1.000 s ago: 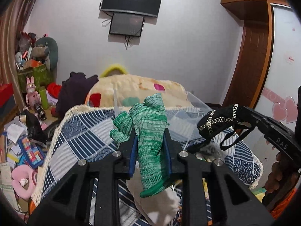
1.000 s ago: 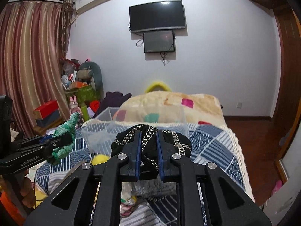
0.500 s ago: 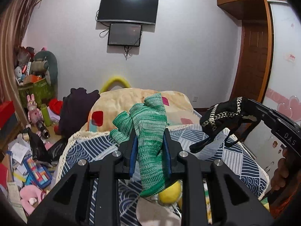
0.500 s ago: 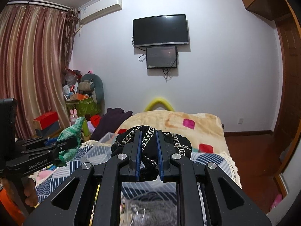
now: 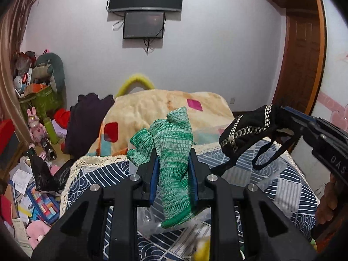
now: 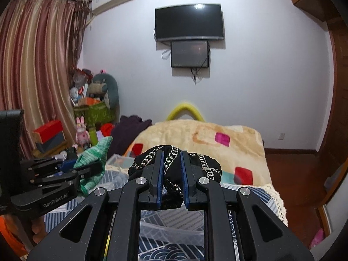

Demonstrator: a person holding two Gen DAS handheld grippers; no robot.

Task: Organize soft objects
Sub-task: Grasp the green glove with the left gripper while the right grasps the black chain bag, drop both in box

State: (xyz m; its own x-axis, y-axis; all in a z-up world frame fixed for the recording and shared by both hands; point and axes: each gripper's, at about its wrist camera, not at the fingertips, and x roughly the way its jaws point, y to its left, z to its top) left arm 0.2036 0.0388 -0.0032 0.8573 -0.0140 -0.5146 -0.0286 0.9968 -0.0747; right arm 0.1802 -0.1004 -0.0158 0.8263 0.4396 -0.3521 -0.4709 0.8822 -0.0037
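My left gripper is shut on a green knitted glove, held in the air above the bed; the glove also shows in the right wrist view. My right gripper is shut on a black cloth item with a silver chain trim, also held above the bed. In the left wrist view that black item hangs from the right gripper at the right, with thin straps dangling. The two grippers are side by side, apart.
A bed with a blue patterned cover and a beige blanket lies ahead. A clear plastic bin sits below the grippers. Toys, boxes and papers clutter the floor at left. A wooden door stands right.
Both grippers have risen and tilted upward with their items; more of the wall and beige blanket shows, and the clear bin has dropped low in view.
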